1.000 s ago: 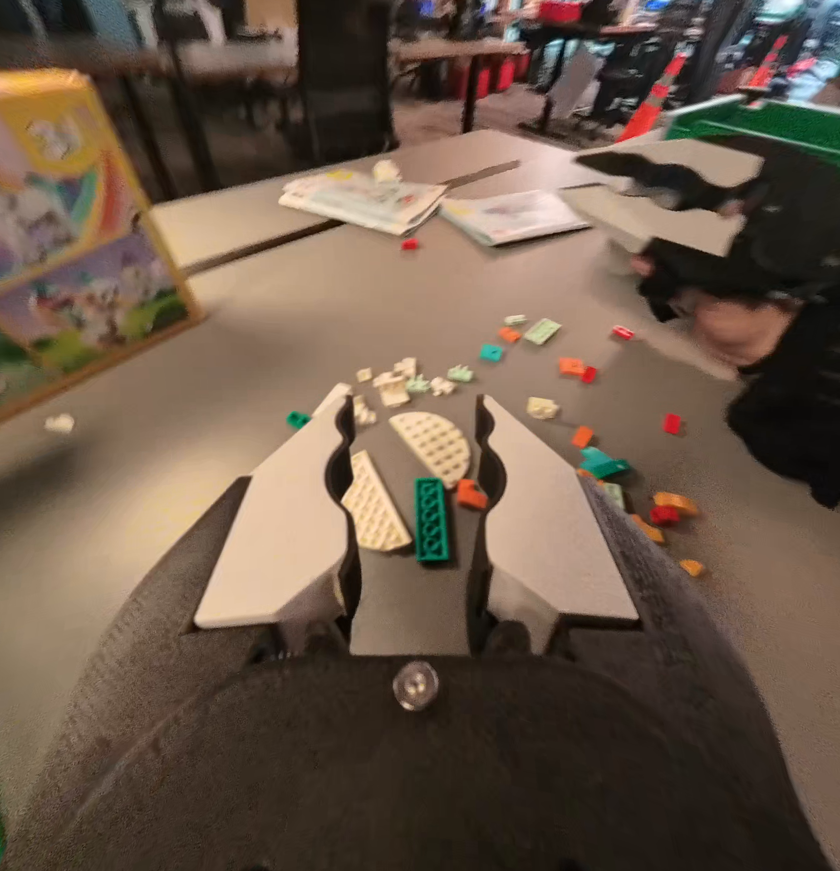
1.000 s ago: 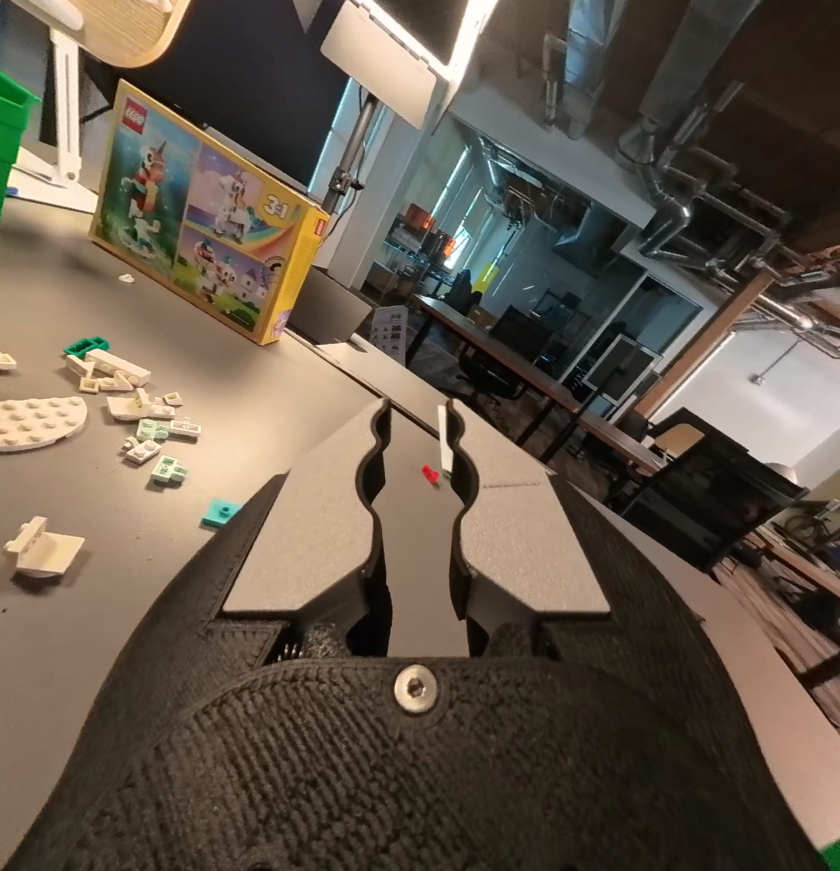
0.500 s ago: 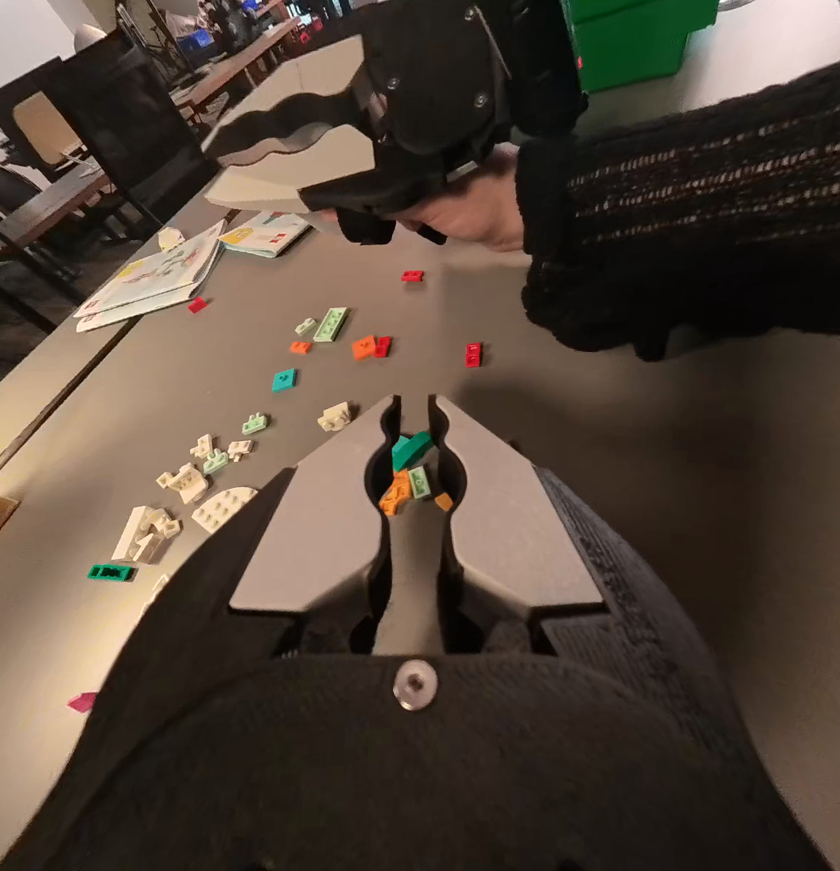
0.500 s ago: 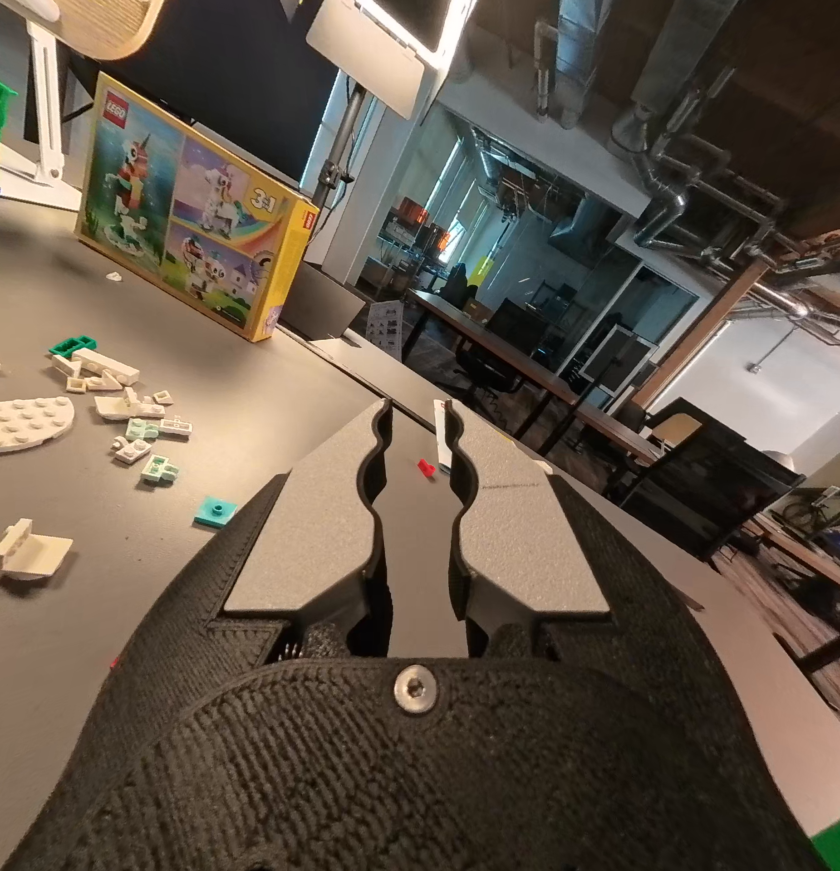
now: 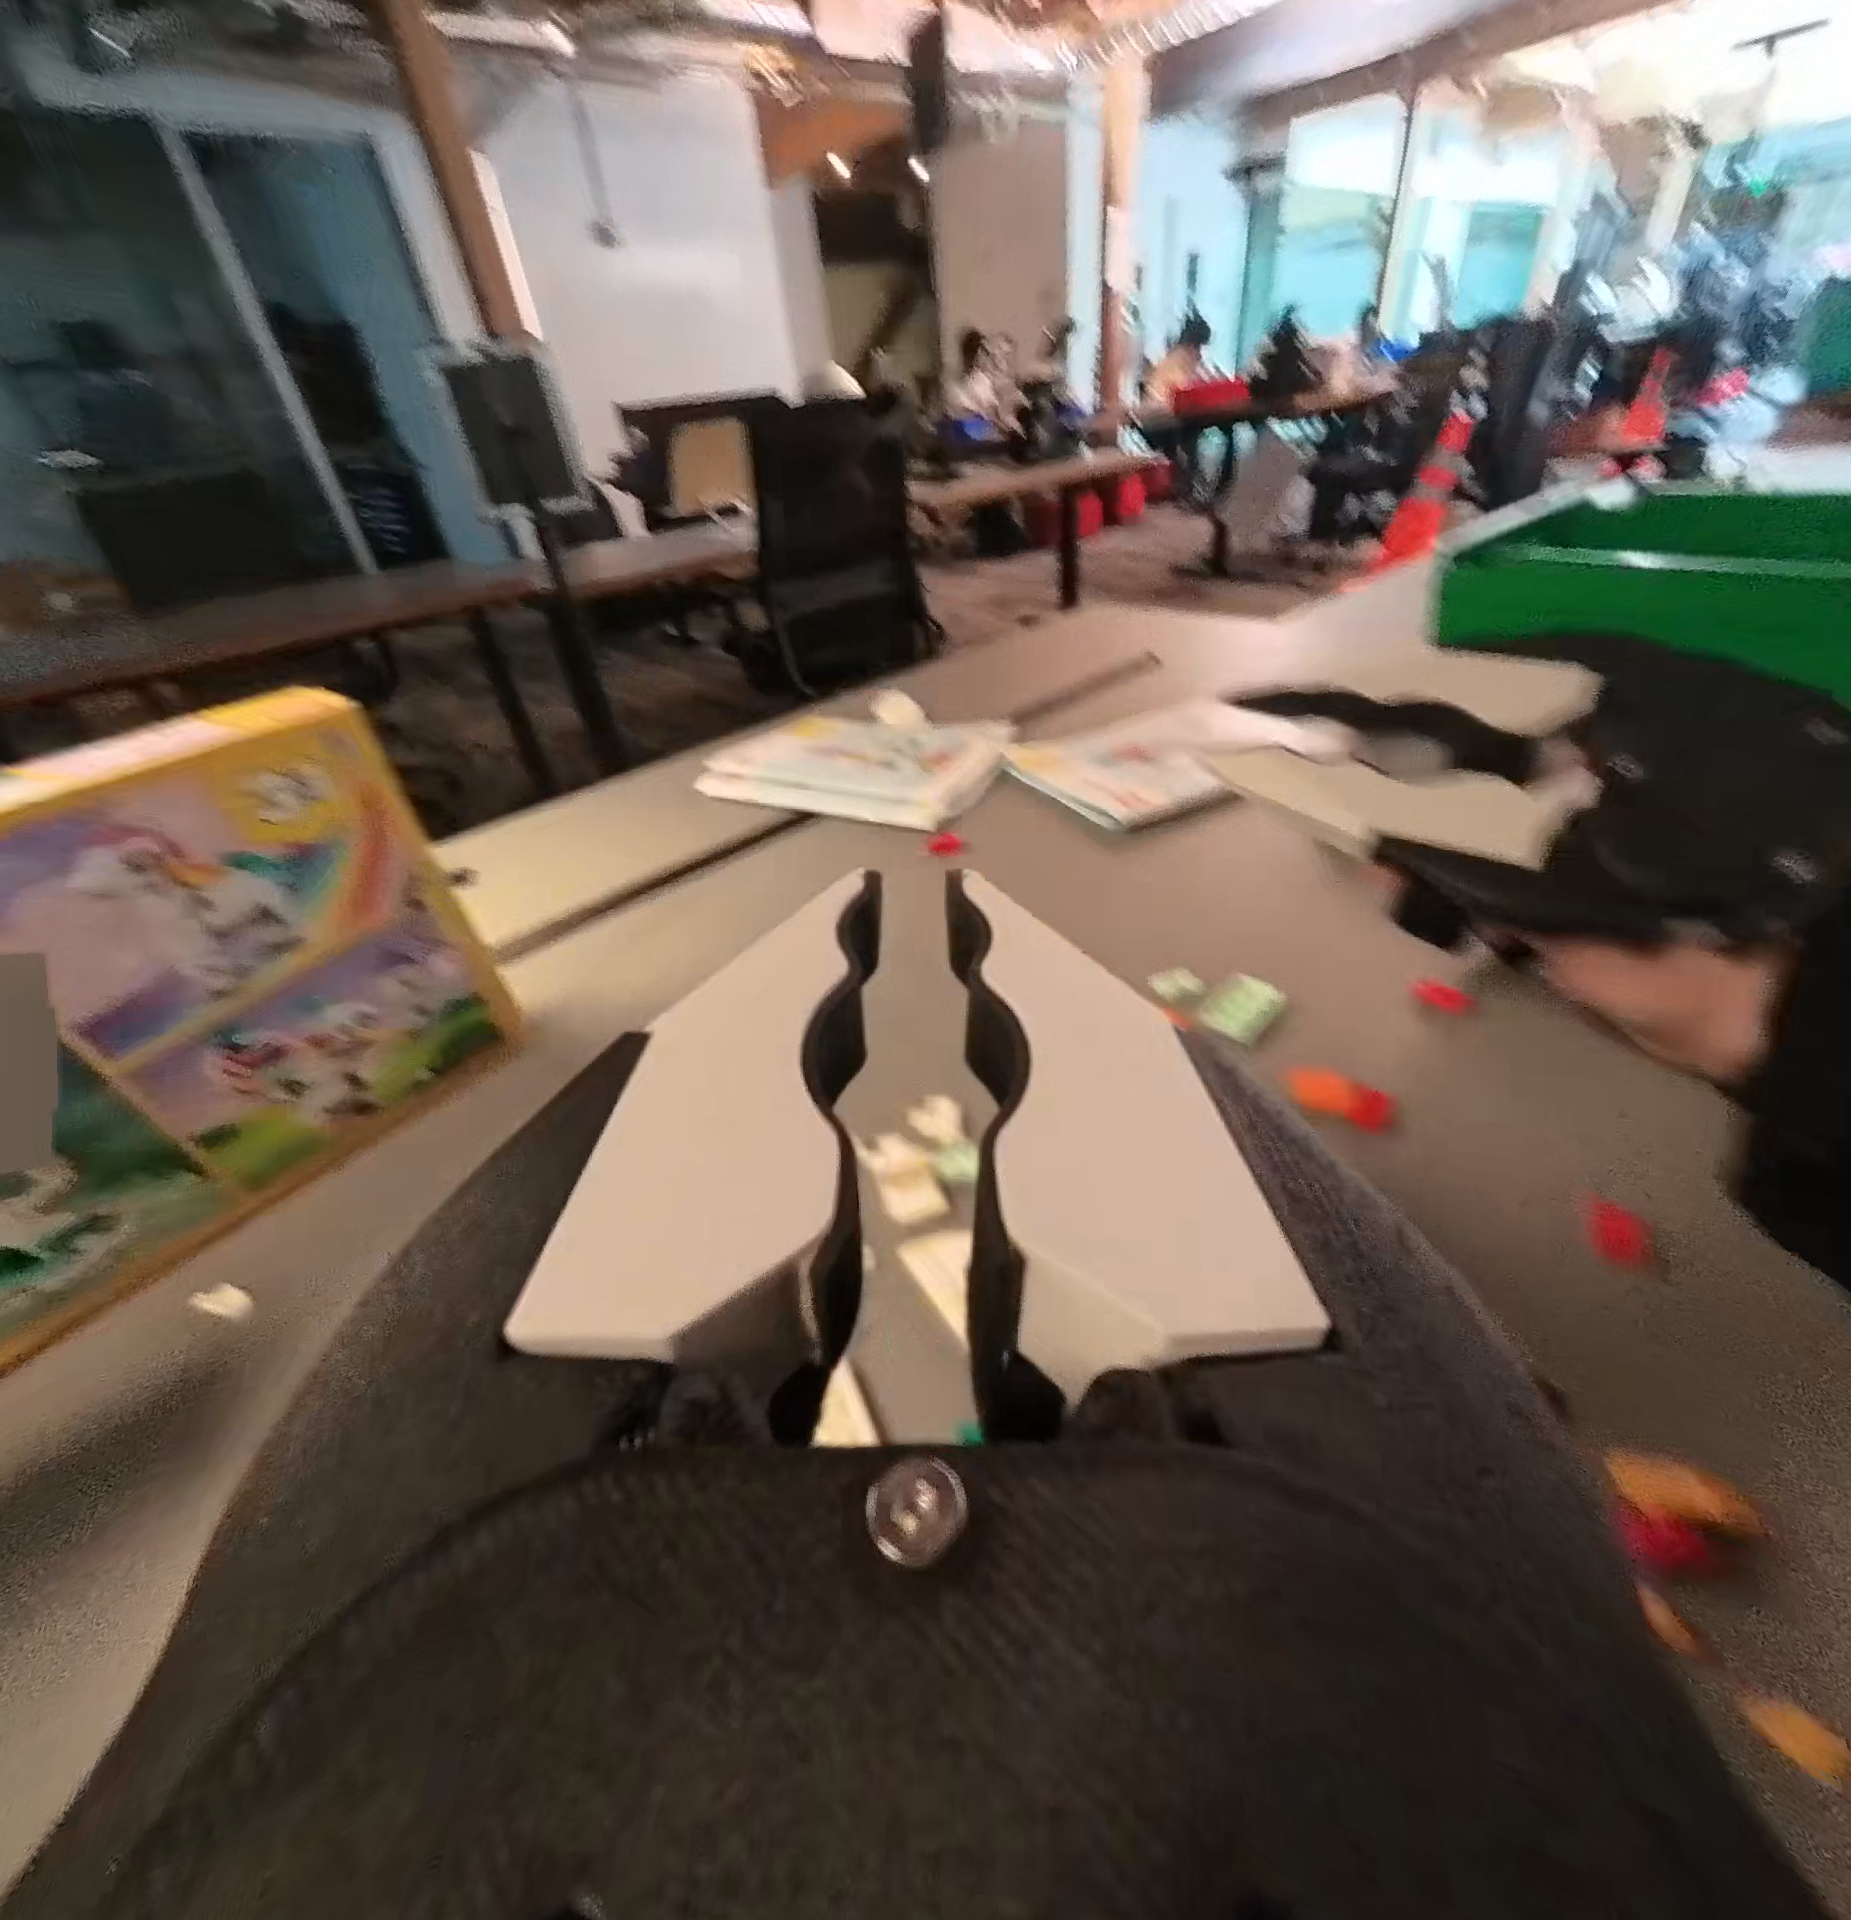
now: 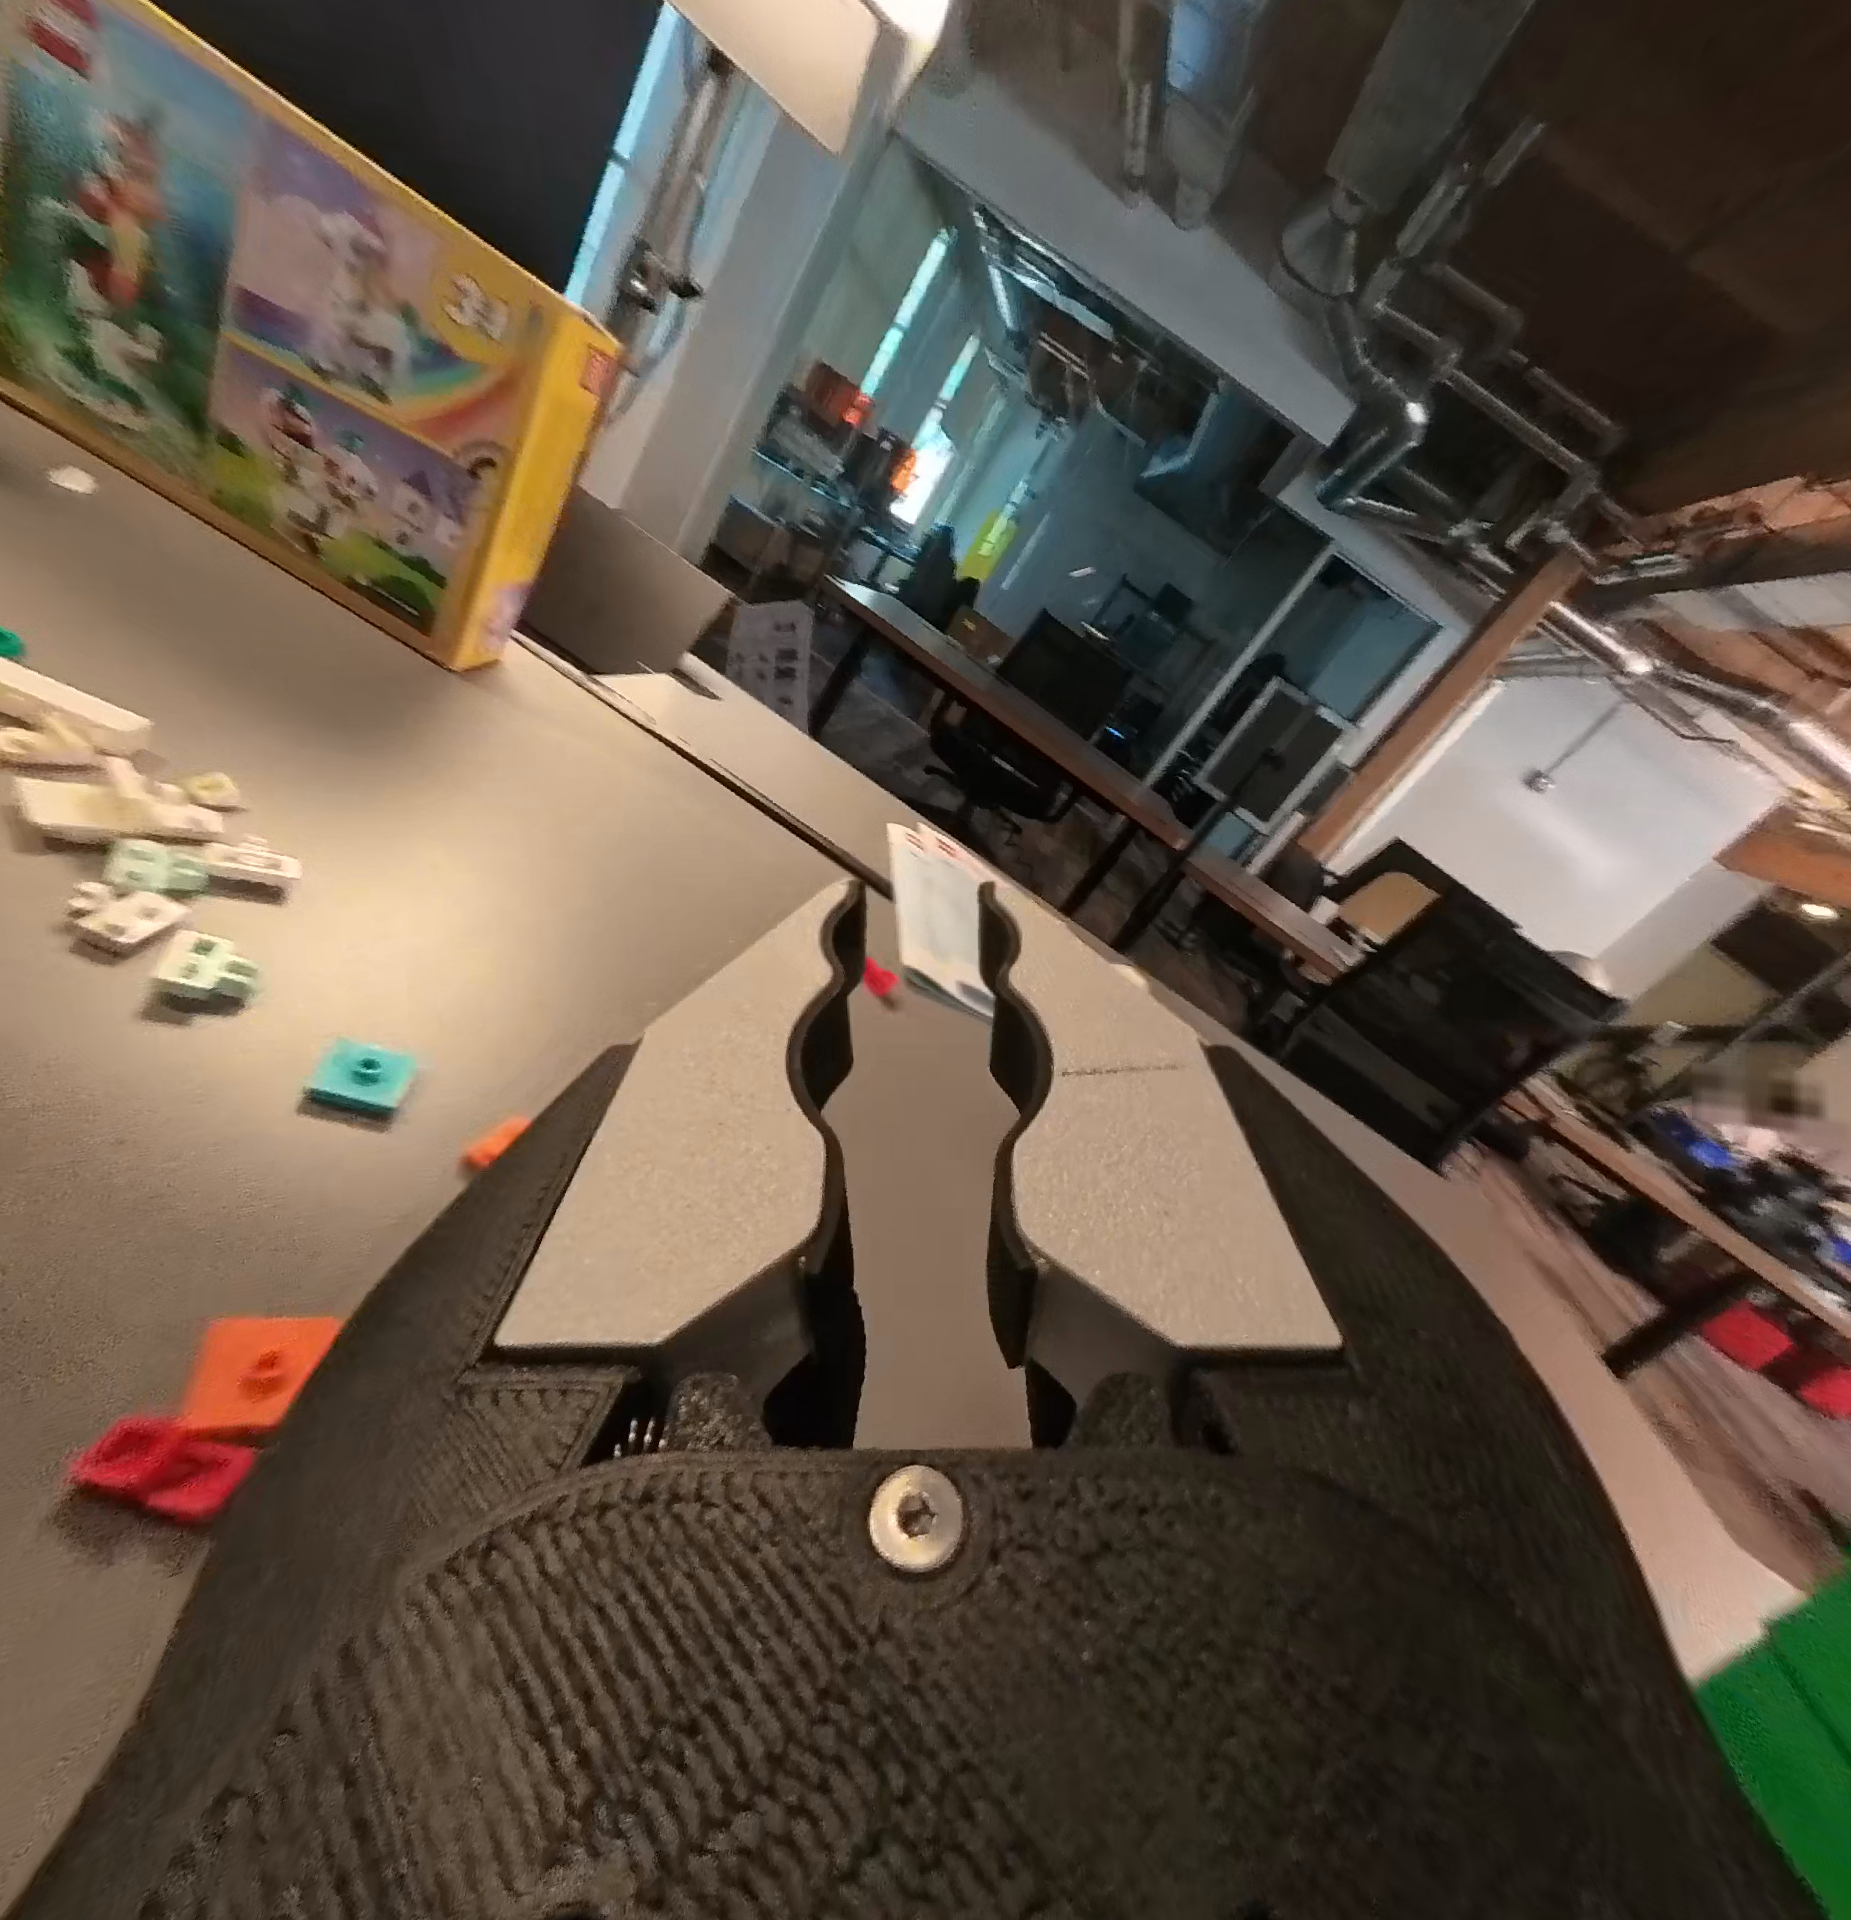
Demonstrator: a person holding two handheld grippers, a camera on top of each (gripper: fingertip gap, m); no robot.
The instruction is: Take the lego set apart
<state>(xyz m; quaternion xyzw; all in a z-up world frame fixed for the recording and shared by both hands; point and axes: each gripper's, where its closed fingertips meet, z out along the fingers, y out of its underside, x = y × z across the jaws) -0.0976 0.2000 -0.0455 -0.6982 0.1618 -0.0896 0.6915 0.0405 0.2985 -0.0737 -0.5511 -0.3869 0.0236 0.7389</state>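
Box [image 5: 225, 966], yellow, picture-fronted: stands on edge toward the table's [image 5: 1368, 1195] left side, face to the work area, probably propped there as reference and out of the way.

Left gripper [image 5: 908, 894]: held above the table, pointing along it toward the far edge; jaws slightly apart, nothing between them. Judged to be between picks.

White pieces [image 5: 916, 1153]: small plates and bits, with a pale green one among them, lying loose on the table, seen through the left gripper's gap. The lego set appears here only as scattered parts; no assembled portion is visible in either view, so the task looks far along.

Booklets [image 5: 859, 764]: two or three, flat near the far edge, clear of the parts.

Teal tile [image 6: 365, 1075]: lies alone, apart from the white cluster.

Orange tile [image 6: 261, 1371] and red pieces [image 6: 162, 1465]: lie touching, toward the right of the spread.

Right gripper [image 6: 919, 899]: held low and tilted, pointing past the table's far edge; jaws parted, empty. Judged idle.

Green bin [image 5: 1669, 582]: at the far right corner, possibly for the loosened parts.
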